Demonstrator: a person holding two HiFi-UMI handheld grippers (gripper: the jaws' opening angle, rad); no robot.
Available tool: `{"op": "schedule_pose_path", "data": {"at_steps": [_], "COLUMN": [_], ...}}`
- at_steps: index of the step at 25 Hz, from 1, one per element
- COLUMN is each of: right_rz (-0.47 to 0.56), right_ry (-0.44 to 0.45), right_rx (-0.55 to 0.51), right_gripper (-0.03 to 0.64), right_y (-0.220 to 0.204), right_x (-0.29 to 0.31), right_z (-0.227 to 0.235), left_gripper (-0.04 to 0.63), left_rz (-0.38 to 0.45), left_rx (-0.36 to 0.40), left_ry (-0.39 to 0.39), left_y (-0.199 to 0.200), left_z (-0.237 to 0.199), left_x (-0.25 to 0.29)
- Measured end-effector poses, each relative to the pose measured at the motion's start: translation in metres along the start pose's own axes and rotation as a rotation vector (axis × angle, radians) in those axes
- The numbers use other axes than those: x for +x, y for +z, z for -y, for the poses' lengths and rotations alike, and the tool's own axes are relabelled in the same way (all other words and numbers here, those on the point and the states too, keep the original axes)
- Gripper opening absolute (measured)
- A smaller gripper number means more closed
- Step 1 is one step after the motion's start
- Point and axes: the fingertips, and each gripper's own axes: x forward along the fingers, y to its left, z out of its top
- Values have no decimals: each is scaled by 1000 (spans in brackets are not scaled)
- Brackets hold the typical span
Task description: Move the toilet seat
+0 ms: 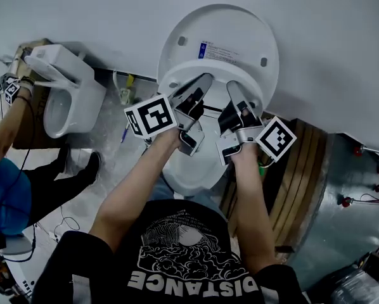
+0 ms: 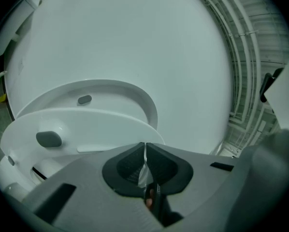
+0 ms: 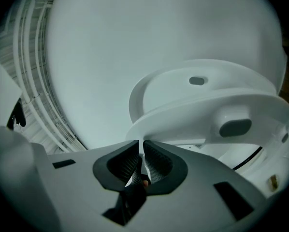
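Both grippers are up at the white ceramic toilet against the grey wall. The oval white plastic lid stands upright, its underside facing me, with a small blue-and-white label on it. The white ring-shaped toilet seat sits raised partway, tilted between the lid and the white bowl below. The left gripper reaches up to the seat's left side and the right gripper to its right side, their black-and-white marker cubes flanking the person's forearms. In the left gripper view the dark ribbed pads are pressed almost together, with only a thin pale slit between them. The left gripper's tips meet the edge of the seat, whose underside shows an oval grey bumper. I cannot tell whether any of the rim is pinched. The right gripper view matches: the right gripper is likewise clenched to a narrow slit, tips right at the seat's rim, with the lid behind. Off to the left, another person's arm reaches toward a second white toilet. Brown wooden planks lean just right of the bowl.
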Motion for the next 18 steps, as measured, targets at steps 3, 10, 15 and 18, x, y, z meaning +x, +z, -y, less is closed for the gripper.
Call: {"op": "schedule_pose_path", "data": {"at_steps": [3, 10, 15, 18], "right_rz": [11, 59, 66, 74], "right_ry": [-33, -72, -110, -113], "right_rx": [-33, -63, -86, -106], "right_gripper": [46, 38, 33, 32], "right_y": [11, 30, 49, 54], "right_x": [11, 38, 65, 69], "right_z": [8, 24, 43, 42], "left_gripper": [23, 20, 19, 18], "left_rz": [-25, -66, -101, -108], "left_rx": [10, 42, 73, 87], "left_ry": [6, 15, 42, 42], "left_y": [8, 24, 39, 42], "left_z": [-7, -26, -48, -49], "left_x": [14, 42, 69, 74]}}
